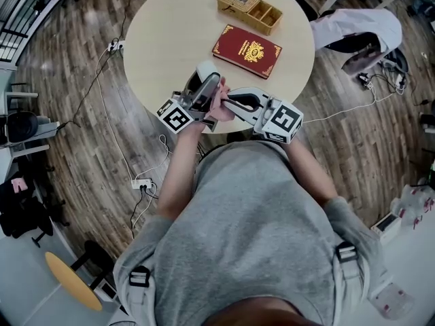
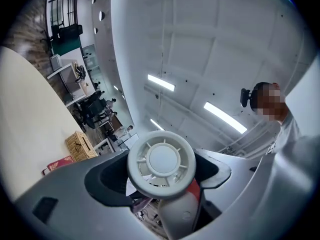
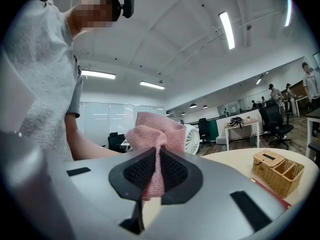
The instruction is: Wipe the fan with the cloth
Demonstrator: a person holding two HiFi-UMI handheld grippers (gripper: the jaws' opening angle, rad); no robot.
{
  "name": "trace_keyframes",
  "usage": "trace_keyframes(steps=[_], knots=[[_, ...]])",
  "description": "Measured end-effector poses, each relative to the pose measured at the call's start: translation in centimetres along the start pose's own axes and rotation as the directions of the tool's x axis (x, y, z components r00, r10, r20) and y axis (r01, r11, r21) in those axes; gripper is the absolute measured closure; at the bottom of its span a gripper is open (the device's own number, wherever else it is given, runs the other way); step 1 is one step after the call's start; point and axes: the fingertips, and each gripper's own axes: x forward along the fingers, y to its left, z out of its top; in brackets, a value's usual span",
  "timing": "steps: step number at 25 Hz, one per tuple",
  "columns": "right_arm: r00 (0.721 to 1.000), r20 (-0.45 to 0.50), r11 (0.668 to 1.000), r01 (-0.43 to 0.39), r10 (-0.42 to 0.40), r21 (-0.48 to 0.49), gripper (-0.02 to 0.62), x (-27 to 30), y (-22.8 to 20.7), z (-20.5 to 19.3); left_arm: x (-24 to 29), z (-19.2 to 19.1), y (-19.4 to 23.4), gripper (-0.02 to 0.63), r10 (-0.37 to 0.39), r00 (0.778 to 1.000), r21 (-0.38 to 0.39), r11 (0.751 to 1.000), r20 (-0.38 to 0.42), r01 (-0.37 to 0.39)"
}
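Fan (image 2: 161, 159) comes first: it is small, round and white. The left gripper (image 1: 202, 95) has it by the stem, with both jaws pressed on it from the two sides. The round face of the fan sticks out past the jaw tips. The fan is up in the air, just above the near edge of the round table (image 1: 163, 39).

The right gripper (image 3: 156, 171) has its jaws squeezed tight on a pink cloth (image 3: 155, 131). A thin strip of the cloth runs down between the jaws. The rest puffs out in a soft bunch past the tips. The bunch is right next to the fan, also over the near edge of the table. I cannot tell if the two are touching.

A red book (image 1: 247, 50) with gold marks lies flat on the table, near its middle. A woven basket (image 1: 249, 8) sits at the far side of the table, a little apart from the book.
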Motion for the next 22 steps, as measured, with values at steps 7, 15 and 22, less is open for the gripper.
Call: trace_keyframes(steps=[7,15,22], knots=[[0.992,0.029,0.992,0.122,-0.122,0.002,0.566,-1.5,-3.9,0.6,-0.8,-0.5,0.0,0.215,0.063,0.996,0.08,0.995,-0.07,-0.057],[0.978,0.022,0.978,0.206,-0.206,0.016,0.567,-3.3,-6.6,0.1,-2.5,-1.7,0.6,0.215,0.152,0.975,0.194,0.974,-0.162,-0.12],[0.969,-0.01,0.968,0.249,-0.249,0.016,0.568,-4.5,-8.0,-1.4,-3.5,-2.2,1.5,0.215,0.176,0.965,0.245,0.961,-0.196,-0.126]])
